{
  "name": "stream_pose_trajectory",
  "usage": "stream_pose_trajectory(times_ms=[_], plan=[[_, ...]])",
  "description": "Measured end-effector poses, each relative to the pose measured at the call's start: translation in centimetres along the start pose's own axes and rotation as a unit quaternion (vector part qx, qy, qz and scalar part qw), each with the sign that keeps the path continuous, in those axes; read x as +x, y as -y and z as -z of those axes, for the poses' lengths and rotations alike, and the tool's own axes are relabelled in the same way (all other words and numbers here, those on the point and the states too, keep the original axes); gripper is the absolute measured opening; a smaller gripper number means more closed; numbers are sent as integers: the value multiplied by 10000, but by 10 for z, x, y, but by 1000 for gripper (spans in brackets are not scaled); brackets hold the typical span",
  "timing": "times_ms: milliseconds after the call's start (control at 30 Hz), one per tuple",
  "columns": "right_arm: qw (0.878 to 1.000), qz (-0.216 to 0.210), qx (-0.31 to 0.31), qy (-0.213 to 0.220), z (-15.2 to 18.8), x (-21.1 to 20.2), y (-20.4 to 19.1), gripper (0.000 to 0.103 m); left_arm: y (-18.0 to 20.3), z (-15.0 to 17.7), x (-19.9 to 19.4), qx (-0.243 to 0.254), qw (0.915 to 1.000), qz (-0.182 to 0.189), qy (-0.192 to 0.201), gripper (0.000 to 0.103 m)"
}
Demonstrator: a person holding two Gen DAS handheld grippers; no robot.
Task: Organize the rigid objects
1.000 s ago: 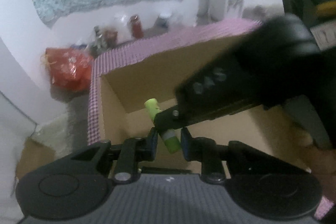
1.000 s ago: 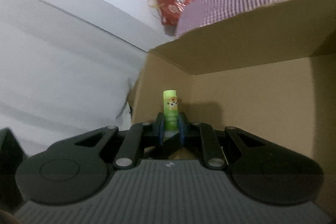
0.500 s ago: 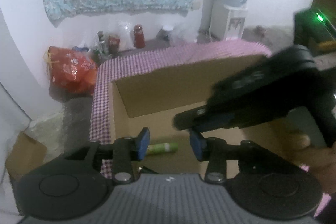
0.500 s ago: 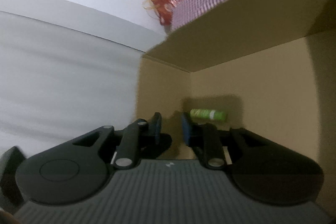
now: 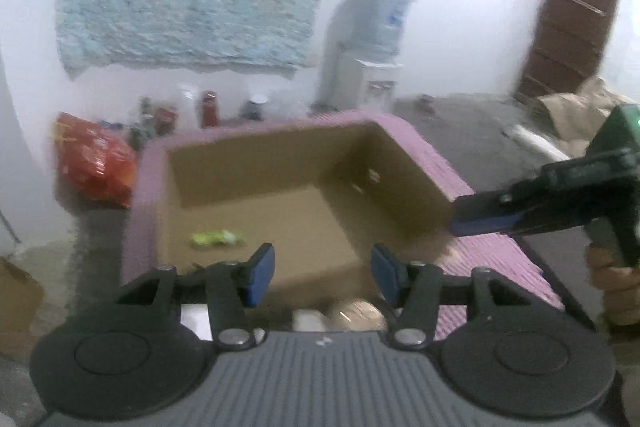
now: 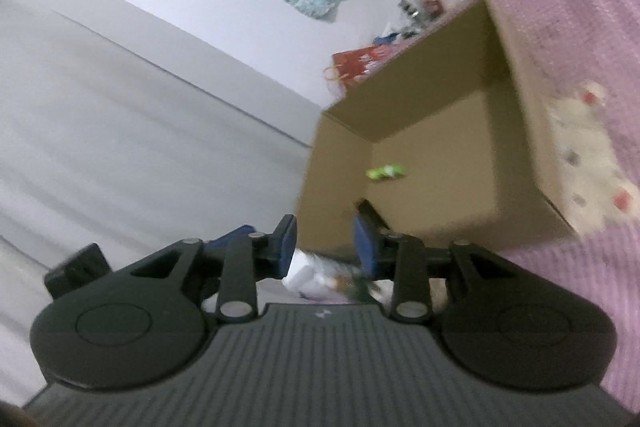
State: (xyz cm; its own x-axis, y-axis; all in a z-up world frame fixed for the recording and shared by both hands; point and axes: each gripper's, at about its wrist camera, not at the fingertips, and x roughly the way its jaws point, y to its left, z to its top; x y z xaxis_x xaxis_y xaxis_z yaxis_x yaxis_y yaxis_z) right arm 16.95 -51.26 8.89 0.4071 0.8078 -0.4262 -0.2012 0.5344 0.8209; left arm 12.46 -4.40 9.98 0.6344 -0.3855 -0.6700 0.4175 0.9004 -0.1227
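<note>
So the big cardboard box (image 5: 256,199) fills the middle of the left wrist view, sitting on a pink checked cloth (image 5: 492,259) that wraps its rim. In the right wrist view the same box takes up the centre-right.

Next down in size: the left gripper (image 5: 322,273) along the bottom centre of its own frame, jaws apart and just been opening, nothing between them. The right gripper (image 6: 324,245) is at bottom centre of its frame, also parted with an empty gap, jaws just been opening too. It also pokes in from the right edge of the left wrist view.

Smallest thing: the green tube (image 5: 216,238), lying on its side on the box floor, lower left of the box in the left view, clear of both grippers. So that one looks dropped off and done.

For the step in hand, I'd say it's backing out and lining up the next pick. There are some pale, blurry items (image 6: 320,275) at the bottom centre just below the jaws; can't tell what they are. Tip: clear the box wall, and let the motion blur settle before committing to a grasp.
</note>
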Motion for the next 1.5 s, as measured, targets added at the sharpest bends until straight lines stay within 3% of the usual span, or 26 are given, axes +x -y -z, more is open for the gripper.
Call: stream_pose_trajectory(times_ms=[167,300,500,700,800,1000,1500], plan=[[9985,498,211,86,52,-4,43,33,26,41,25,-18,9984,461,-322,55],[9946,997,282,58,69,26,69,33,50,69,61,41,9949,705,-718,54],[9932,1121,309,-85,63,56,88,33,80,96,103,448,9937,312,-984,48],[9918,1153,443,-321,50,87,106,31,75,97,132,313,9936,107,-1078,44],[9913,1154,420,-465,50,101,111,29,74,95,138,304,9937,10,-1075,44],[9920,1054,394,-566,51,107,113,15,73,93,150,286,9938,-36,-1072,44],[9902,1051,646,-661,90,66,117,14,102,116,126,813,9864,644,-1279,44]])
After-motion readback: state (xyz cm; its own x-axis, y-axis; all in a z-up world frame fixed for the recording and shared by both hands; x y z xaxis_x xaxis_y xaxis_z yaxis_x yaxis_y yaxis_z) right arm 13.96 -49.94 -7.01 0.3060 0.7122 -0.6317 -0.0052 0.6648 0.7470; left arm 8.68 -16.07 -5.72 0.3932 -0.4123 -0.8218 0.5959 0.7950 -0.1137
